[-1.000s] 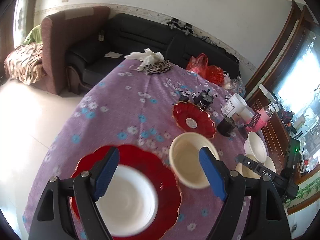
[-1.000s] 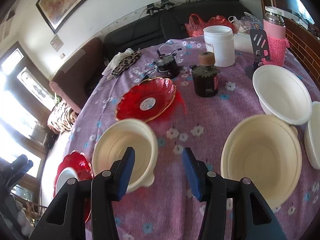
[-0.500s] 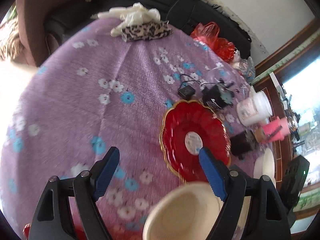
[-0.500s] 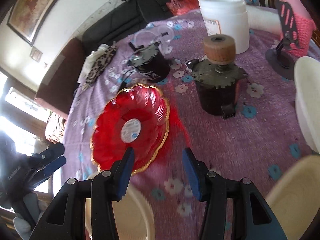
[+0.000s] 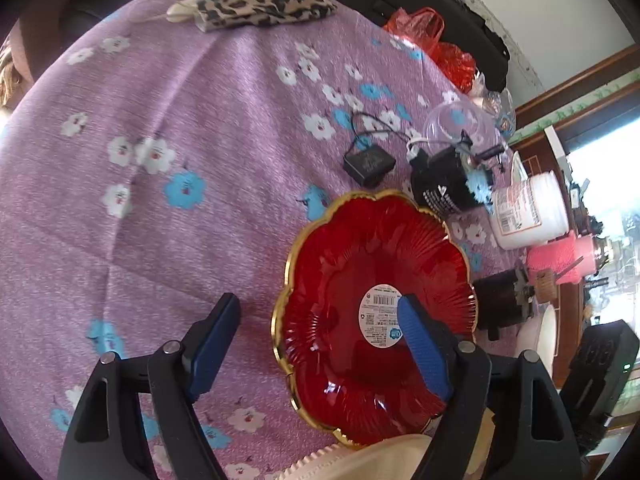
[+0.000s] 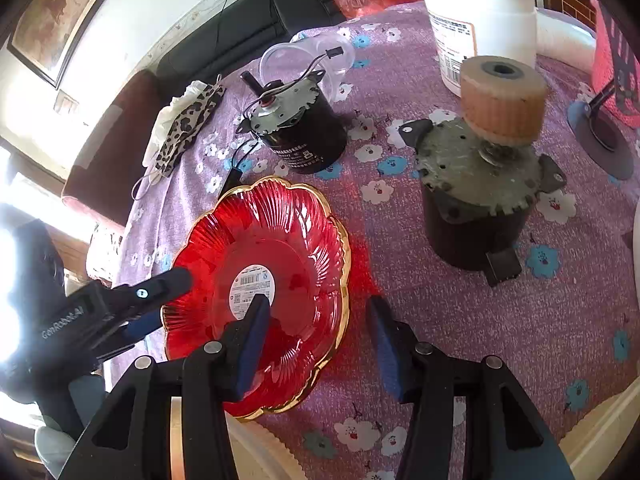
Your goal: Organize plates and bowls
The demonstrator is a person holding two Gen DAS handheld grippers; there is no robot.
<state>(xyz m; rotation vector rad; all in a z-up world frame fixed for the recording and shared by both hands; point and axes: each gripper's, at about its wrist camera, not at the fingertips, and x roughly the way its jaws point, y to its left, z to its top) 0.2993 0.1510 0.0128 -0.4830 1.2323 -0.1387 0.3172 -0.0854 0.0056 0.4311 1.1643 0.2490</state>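
Observation:
A red scalloped glass plate [image 5: 360,280] with a gold rim and a round white sticker lies on the purple flowered tablecloth; it also shows in the right wrist view [image 6: 280,248]. My left gripper [image 5: 316,316] is open, its jaws straddling the plate's left rim. My right gripper [image 6: 316,312] is open, its jaws straddling the plate's right rim. The left gripper's finger shows in the right wrist view [image 6: 160,288] at the plate's other edge. A cream bowl's rim [image 5: 360,460] sits just below the plate, also at the bottom of the right wrist view [image 6: 264,448].
Two black motors [image 6: 300,136] [image 6: 480,208], a white plastic jar [image 6: 480,20], a small black adapter [image 5: 368,164] and a pink-sleeved bottle [image 5: 556,256] stand beyond the plate. A leopard cloth with gloves [image 5: 260,4] lies at the far edge. Another cream bowl [image 6: 600,440] sits lower right.
Both grippers have moved forward over the table to the far red plate and now straddle its opposite rims. The near red plate holding a white bowl has left view.

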